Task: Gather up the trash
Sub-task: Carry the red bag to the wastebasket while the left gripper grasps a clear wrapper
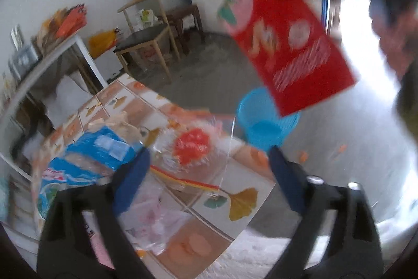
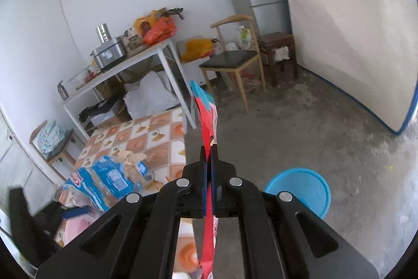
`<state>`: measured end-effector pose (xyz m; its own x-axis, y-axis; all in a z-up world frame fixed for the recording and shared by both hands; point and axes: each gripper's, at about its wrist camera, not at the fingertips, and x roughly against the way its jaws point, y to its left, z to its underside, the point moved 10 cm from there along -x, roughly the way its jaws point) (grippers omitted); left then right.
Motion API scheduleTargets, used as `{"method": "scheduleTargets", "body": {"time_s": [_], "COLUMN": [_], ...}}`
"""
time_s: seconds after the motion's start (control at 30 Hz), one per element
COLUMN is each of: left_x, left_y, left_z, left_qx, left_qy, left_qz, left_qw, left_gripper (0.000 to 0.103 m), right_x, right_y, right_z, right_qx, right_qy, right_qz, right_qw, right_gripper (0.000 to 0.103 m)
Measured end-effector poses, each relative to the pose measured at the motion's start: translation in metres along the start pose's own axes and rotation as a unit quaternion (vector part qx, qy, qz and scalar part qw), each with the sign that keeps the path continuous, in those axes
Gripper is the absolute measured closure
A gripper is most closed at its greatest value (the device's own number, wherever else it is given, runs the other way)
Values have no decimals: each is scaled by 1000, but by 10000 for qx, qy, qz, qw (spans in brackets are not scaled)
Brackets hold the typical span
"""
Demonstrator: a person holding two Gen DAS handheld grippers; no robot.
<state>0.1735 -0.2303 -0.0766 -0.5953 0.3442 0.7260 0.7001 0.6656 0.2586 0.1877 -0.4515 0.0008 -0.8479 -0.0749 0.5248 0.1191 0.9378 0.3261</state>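
Above the blue basket (image 2: 300, 190) on the concrete floor, the right gripper (image 2: 209, 151) is clamping a red snack bag (image 1: 284, 43), its jaws pressed together on the thin film with the bag seen edge-on between them in the right wrist view. From the left wrist view the bag is hanging flat and slanted in the air, its long axis running from the teal-trimmed upper end down toward the lower corner that is overlapping the basket's rim in the picture; how near it really is to the opening is hard to judge. It is looking light, limp and slick, the sort of thing that will flutter and slide, so a pinch near one edge, as it is being held now, seems the sensible grip, and on release it may drift rather than drop straight. The left gripper (image 1: 209, 161) is standing open over the tiled-pattern surface (image 1: 235, 203), nothing pressed between its blue pads (image 1: 133, 174), and pointing down at a crumpled clear wrapper with a red print (image 1: 190, 148). That wrapper is looking equally light, crinkly and springy; bunching a fold of it between the pads would probably hold better than trying for a flat edge. Beside it a blue and white plastic pack (image 1: 88, 161) is lying on the same surface, softer and bulkier, with blur hiding its detail.
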Motion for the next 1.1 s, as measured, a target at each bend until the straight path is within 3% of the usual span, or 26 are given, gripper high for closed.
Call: {"method": "scheduleTargets", "body": {"time_s": [0.07,0.23,0.33,0.53,0.6,0.9,1.03,1.1], "left_x": [-24,-63,-78,-82,-80,-40,-16,-4], "left_y": [-8,-13,-8,-6,-5,-5,0,2], "left_z": [10,30,39,43,41,11,-13,-31], "left_qx": [-289,-633,-618,-645,-601,-360,20,305], "left_qy": [251,818,1098,1191,1116,411,51,-131], "left_qz": [-411,-892,-1050,-1229,-1268,-1318,-1042,-729], "left_qw": [9984,9906,9865,9831,9838,9898,9945,9968], "left_gripper": [36,48,63,98,103,103,103,103], "right_x": [3,3,5,7,9,12,15,14], "right_y": [-11,-21,-25,-35,-35,-45,-51,-56], "right_z": [12,26,33,38,40,39,40,41], "right_qx": [-36,-127,-171,-277,-304,-477,-526,-569], "right_qy": [71,189,201,174,161,94,37,12], "right_qz": [7,-51,-112,-202,-208,-215,-164,-112], "right_qw": [10000,9997,9996,9993,9992,9986,9985,9983], "right_gripper": [101,101,101,101,101,101,101,101]}}
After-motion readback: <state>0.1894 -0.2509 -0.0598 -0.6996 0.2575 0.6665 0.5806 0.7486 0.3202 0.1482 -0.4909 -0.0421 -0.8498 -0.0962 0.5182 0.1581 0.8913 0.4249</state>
